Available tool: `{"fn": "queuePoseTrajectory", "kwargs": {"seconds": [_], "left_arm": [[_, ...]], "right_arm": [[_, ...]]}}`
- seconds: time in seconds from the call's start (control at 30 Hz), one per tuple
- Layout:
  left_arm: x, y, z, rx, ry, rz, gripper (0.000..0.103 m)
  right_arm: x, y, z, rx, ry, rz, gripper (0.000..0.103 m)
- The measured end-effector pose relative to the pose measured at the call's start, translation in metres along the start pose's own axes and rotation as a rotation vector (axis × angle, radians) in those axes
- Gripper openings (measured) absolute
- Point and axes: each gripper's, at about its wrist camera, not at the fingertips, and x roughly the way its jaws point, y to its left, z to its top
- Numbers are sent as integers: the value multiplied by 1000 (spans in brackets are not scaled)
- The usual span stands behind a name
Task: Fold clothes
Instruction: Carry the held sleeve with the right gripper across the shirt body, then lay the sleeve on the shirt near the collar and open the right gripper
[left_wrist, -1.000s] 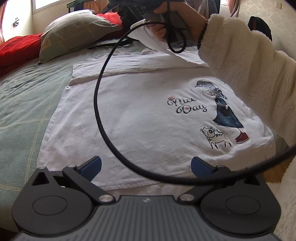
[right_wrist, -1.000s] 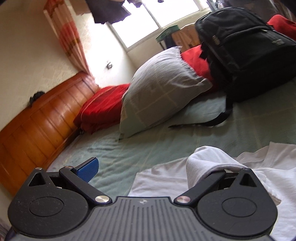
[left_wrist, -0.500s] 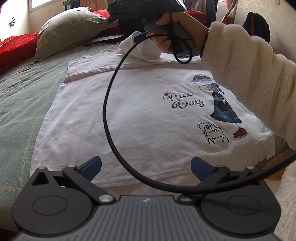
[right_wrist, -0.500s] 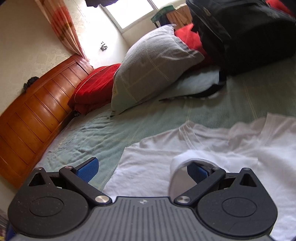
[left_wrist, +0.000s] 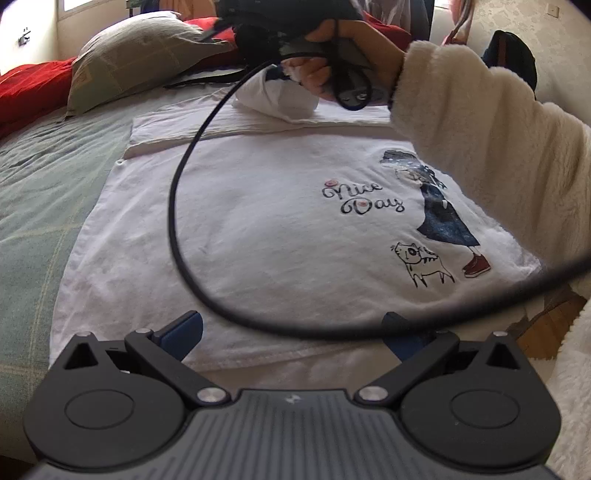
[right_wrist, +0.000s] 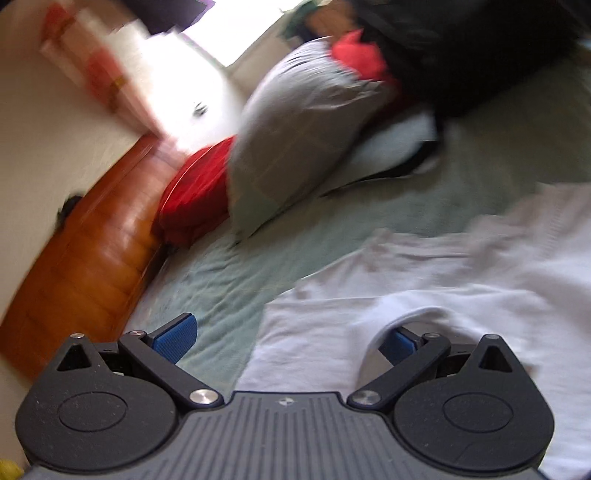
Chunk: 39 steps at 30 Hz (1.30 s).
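A white T-shirt (left_wrist: 277, 221) with a "Nice Day" print lies flat on the green bed cover (left_wrist: 37, 184). My left gripper (left_wrist: 291, 328) hovers open over its near hem, nothing between the fingers. At the far end a hand (left_wrist: 332, 48) holds the right gripper low over a bunched white fold (left_wrist: 277, 99) of the shirt. In the blurred right wrist view, my right gripper (right_wrist: 288, 336) is open, its fingers wide apart. A loop of the shirt's cloth (right_wrist: 424, 317) drapes over its right finger, half hiding the blue pad.
A black cable (left_wrist: 177, 206) loops across the left wrist view. A fluffy white sleeve (left_wrist: 498, 147) covers the shirt's right side. A grey-green pillow (right_wrist: 295, 129), red bedding (right_wrist: 195, 195) and a black backpack (right_wrist: 480, 48) lie beyond the shirt. A wooden headboard (right_wrist: 81, 251) stands left.
The right gripper has come down and toward me with the white fold, which now rests bunched on the shirt's far part. Its view has turned blurry. The left gripper barely moved.
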Motion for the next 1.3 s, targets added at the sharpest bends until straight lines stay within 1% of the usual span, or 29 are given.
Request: {"fn": "queuePoseTrajectory", "kwargs": {"seconds": [0.07,0.1,0.2,0.23,0.3,0.43,0.47,0.57,0.63,0.7,0.77,0.9,1.0,1.07,1.13,1.2,1.3], "left_arm": [[1,2,-1,-10,6,5,102],[1,3,-2,-14,11,7,102],[2,3,-3,-15,17,7,102],[2,3,-3,-15,17,6,102],[3,4,-3,-16,17,3,102],[4,5,-3,-14,16,-2,102],[4,5,-3,-12,15,-3,102],[4,5,-4,-12,11,-8,102],[4,5,-4,-13,8,-11,102],[6,5,-3,-11,7,-11,102],[6,5,-2,-10,6,-10,102],[5,5,-4,-20,3,-10,102],[4,7,-4,-29,-1,-6,102],[5,8,-4,-31,-1,-6,102],[5,8,-3,-30,-3,-6,102],[5,9,-4,-35,-6,-8,102],[4,10,-4,-44,-9,-7,102]], "right_arm": [[17,22,-8,-99,39,17,103],[26,31,-13,-151,63,5,103],[49,43,-27,-251,146,-78,103],[54,40,-29,-242,176,-86,103],[52,28,-30,-188,209,-67,103],[24,-2,-20,-19,232,22,103],[14,-9,-17,16,233,33,103],[-16,-29,-4,87,215,16,103],[-32,-42,4,129,178,18,103],[-38,-54,10,162,146,-4,103],[-34,-61,15,182,135,-45,103],[-7,-68,15,211,192,-128,103],[4,-63,14,206,194,-182,103],[7,-59,14,211,193,-164,103],[15,-56,16,249,213,-103,103],[22,-50,18,260,229,-29,103],[32,-36,22,264,237,110,103]]}}
